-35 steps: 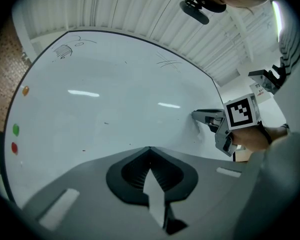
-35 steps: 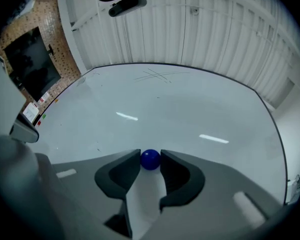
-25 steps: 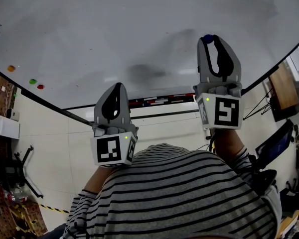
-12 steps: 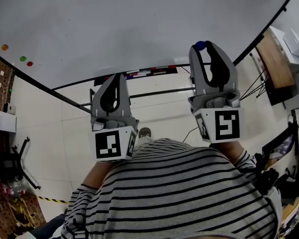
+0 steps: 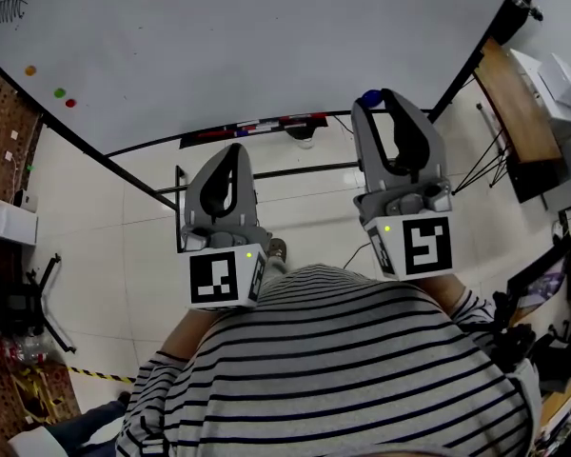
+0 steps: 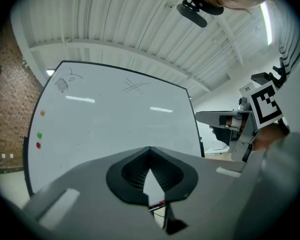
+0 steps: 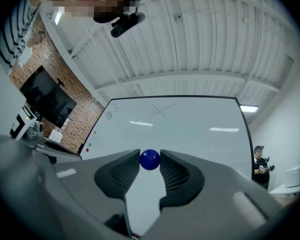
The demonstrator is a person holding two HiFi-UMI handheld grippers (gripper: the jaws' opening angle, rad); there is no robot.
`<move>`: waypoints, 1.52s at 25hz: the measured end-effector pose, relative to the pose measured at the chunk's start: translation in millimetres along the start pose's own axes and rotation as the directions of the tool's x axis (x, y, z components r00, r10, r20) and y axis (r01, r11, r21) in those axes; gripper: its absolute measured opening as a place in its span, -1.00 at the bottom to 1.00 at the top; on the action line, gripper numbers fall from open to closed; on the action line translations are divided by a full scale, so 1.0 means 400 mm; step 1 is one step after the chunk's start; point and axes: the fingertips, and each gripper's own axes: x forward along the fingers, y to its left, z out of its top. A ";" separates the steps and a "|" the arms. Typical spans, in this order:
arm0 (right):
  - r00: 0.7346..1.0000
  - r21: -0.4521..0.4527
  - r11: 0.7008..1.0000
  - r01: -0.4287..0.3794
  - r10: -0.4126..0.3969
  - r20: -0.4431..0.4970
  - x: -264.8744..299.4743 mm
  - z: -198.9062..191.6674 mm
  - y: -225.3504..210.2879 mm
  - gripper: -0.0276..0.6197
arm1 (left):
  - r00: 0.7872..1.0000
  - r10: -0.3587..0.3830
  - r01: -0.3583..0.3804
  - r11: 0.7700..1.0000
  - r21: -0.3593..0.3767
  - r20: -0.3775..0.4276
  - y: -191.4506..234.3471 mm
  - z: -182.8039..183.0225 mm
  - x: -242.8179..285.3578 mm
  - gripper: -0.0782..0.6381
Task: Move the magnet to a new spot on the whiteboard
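The blue ball magnet [image 7: 150, 160] sits pinched between the tips of my right gripper [image 7: 150, 161], clear of the whiteboard [image 7: 190, 129]. In the head view that magnet [image 5: 369, 97] shows at the tip of the right gripper [image 5: 383, 99], which is held just below the whiteboard's [image 5: 266, 36] lower edge. My left gripper [image 5: 230, 152] hangs lower and to the left, jaws shut with nothing between them. Its own view shows the closed tips of the left gripper [image 6: 150, 150] facing the whiteboard [image 6: 115, 119] from a distance.
Orange [image 5: 30, 69], green [image 5: 60, 92] and red [image 5: 70, 103] magnets stick to the board's left side. A pen tray [image 5: 257, 127] runs along its bottom edge, with stand bars [image 5: 266, 174] below. A wooden desk [image 5: 519, 112] stands at the right. A person [image 7: 260, 166] stands far right.
Both grippers have drawn back from the whiteboard, which now sits farther off and higher in the head view. The blue magnet stays in the right gripper.
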 end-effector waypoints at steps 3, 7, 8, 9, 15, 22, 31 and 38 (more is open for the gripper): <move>1.000 0.006 1.000 0.003 -0.003 0.006 -0.019 0.008 -0.001 -0.54 | 1.000 0.014 -0.014 0.999 0.045 0.010 -0.011 0.011 -0.020 -0.74; 1.000 0.011 1.000 0.013 -0.014 0.011 -0.021 0.010 0.004 -0.54 | 1.000 0.003 -0.003 0.999 0.036 -0.017 -0.004 -0.003 -0.028 -0.74; 1.000 0.011 1.000 0.017 -0.017 0.011 -0.018 0.009 0.010 -0.54 | 1.000 -0.002 0.003 1.000 0.023 -0.024 0.003 -0.008 -0.029 -0.74; 1.000 0.008 1.000 0.021 -0.021 0.010 -0.015 0.008 0.017 -0.54 | 1.000 -0.007 0.008 1.000 0.017 -0.029 0.010 -0.011 -0.031 -0.74; 1.000 -0.021 1.000 0.007 -0.007 0.007 0.013 -0.014 0.022 -0.54 | 0.999 0.008 -0.008 1.000 0.005 -0.035 0.027 -0.030 -0.027 -0.74; 0.999 -0.024 1.000 0.014 -0.015 -0.032 0.080 -0.073 -0.023 -0.54 | 0.994 0.029 -0.031 0.999 -0.021 -0.101 0.053 -0.098 0.031 -0.74; 0.999 -0.054 0.997 0.048 -0.049 -0.004 0.292 -0.079 -0.041 -0.54 | 0.996 0.032 -0.033 0.999 -0.014 -0.078 0.202 -0.070 0.175 -0.74; 0.993 -0.161 0.980 0.114 -0.115 0.001 0.472 -0.133 -0.064 -0.55 | 0.998 0.028 -0.029 0.999 -0.013 -0.057 0.333 -0.064 0.270 -0.74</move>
